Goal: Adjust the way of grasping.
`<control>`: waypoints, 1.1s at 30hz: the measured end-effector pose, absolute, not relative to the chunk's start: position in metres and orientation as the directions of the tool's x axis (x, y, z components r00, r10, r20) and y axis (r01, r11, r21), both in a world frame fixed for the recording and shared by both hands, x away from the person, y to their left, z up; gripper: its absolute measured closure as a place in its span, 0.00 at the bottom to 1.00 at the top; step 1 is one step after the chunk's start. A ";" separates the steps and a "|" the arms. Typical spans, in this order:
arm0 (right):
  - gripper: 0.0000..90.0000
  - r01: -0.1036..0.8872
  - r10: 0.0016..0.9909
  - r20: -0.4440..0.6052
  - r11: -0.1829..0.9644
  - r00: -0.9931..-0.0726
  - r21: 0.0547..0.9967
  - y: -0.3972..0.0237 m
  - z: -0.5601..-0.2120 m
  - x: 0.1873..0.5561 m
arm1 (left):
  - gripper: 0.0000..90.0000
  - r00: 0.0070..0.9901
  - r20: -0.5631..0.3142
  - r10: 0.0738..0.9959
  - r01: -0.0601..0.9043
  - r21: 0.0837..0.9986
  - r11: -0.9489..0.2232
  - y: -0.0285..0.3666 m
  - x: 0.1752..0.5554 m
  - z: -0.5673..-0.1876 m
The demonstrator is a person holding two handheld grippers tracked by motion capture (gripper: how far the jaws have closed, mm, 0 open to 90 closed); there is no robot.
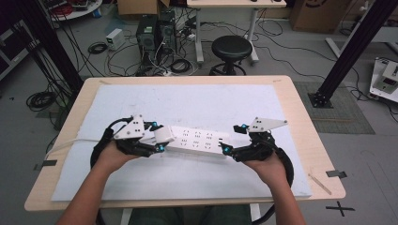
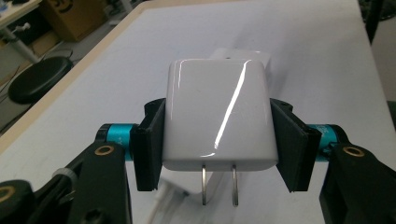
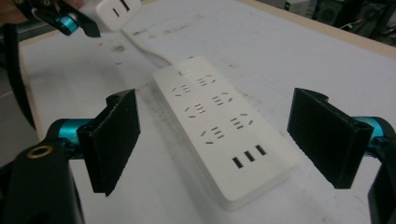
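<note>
Two grippers work over one white power strip (image 1: 197, 140) on my table (image 1: 300, 140).

High view: I see the strip lying across the middle of the white mat (image 1: 187, 103), long axis running left to right. The left gripper (image 1: 157, 137) sits at the strip's left end with a white charger (image 1: 163, 136) clamped between its jaws, held over that end. The right gripper (image 1: 233, 138) sits at the strip's right end, jaws apart, one tip on the far side and one on the near side of that end. A hand grips each tool from the near edge. A black stool (image 1: 231, 49) stands on the floor beyond the far edge.

Left gripper view: I read both black pads (image 2: 150, 149) pressed flat against the charger's (image 2: 217, 114) two sides. Its two metal prongs (image 2: 219, 185) point toward the camera. The white mat lies under and beyond it.

Right gripper view: I read the jaws standing wide, with the pads (image 3: 114, 140) clear of the strip (image 3: 224, 130). The strip's near end, with three small slots, lies between them on the mat. Its white cord (image 3: 140, 46) leaves the far end. The left gripper and charger (image 3: 116, 11) show at the far left.
</note>
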State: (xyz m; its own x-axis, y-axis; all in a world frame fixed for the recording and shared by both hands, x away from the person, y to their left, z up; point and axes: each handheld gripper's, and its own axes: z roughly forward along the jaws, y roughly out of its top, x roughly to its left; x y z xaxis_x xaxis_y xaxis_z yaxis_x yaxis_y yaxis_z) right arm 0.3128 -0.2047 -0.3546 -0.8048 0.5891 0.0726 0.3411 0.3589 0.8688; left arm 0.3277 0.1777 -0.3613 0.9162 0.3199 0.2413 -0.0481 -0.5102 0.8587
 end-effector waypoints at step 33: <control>0.19 0.616 0.313 0.544 0.215 -0.779 0.758 -0.157 -0.401 0.315 | 0.47 0.806 0.577 0.135 -0.396 0.695 -0.600 0.111 0.273 -0.393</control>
